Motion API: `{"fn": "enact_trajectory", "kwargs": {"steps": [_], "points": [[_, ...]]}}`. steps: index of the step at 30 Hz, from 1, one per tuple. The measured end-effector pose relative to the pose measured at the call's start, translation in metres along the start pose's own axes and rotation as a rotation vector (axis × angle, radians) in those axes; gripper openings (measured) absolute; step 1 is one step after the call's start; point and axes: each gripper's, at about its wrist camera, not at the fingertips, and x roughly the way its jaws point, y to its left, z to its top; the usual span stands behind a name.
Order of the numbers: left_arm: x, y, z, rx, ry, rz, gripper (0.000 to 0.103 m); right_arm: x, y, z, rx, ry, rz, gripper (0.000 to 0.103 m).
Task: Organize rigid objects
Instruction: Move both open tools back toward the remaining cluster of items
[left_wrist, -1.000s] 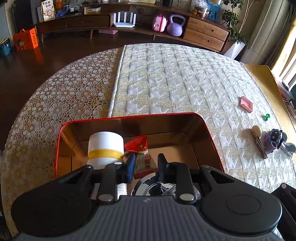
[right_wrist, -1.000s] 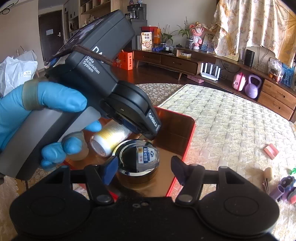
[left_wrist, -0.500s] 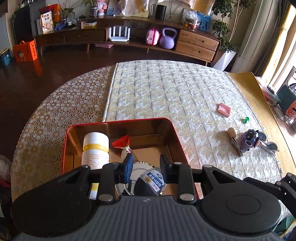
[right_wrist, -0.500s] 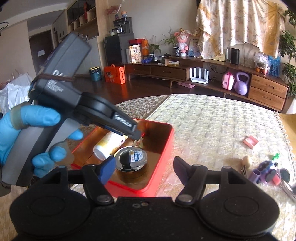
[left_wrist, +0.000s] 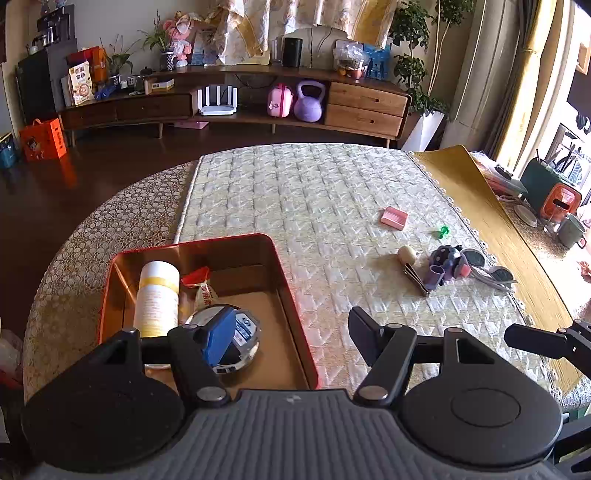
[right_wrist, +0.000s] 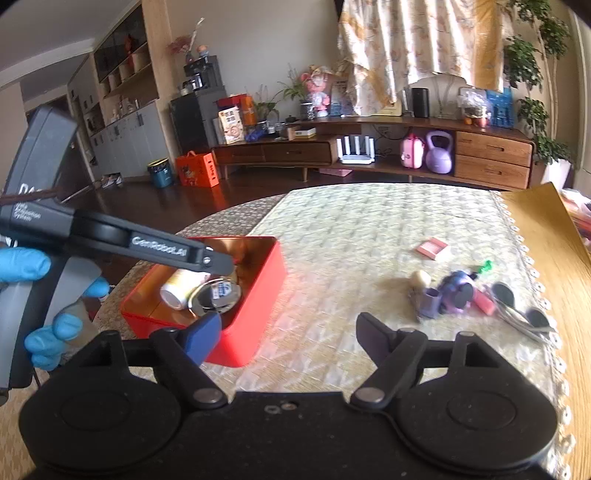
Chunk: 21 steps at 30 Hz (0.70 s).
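A red tin box (left_wrist: 291, 291) (right_wrist: 258, 295) sits on the quilted table at the left. Inside it lie a white bottle with a yellow band (left_wrist: 157, 295), a red snack packet (left_wrist: 199, 280) and a round silver tin with a blue label (left_wrist: 236, 332) (right_wrist: 216, 297). My left gripper (left_wrist: 291, 336) is open and empty, raised above the box's near right edge. My right gripper (right_wrist: 284, 336) is open and empty, above the table right of the box. To the right lie a pink block (left_wrist: 394, 218), a green pin (left_wrist: 442, 232), a wooden-headed tool (left_wrist: 410, 264) and a purple toy (left_wrist: 445, 264) (right_wrist: 452, 295).
Grey spoons (left_wrist: 487, 271) lie beside the purple toy. A yellow mat (left_wrist: 491, 214) covers the table's right side, with cups and an orange object (left_wrist: 559, 201) beyond it. A lace cloth (left_wrist: 85, 258) edges the table at the left. A sideboard stands behind.
My left gripper opened wide and both grippers lifted and drew back from the box. The silver tin stays in the box.
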Motion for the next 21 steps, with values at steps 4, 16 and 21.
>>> {"fn": "enact_trajectory", "kwargs": {"steps": [4,16,21], "points": [[-0.006,-0.019,-0.010,0.008,-0.004,-0.014,0.070,-0.018,-0.018,-0.011,0.035,-0.022,-0.035,0.094],[-0.003,-0.080,-0.027,0.031,-0.043,-0.020,0.084,-0.051,-0.080,-0.037,0.065,-0.036,-0.152,0.103],[0.004,-0.101,-0.028,0.044,-0.065,-0.028,0.084,-0.054,-0.110,-0.038,0.055,-0.025,-0.197,0.103]]}}
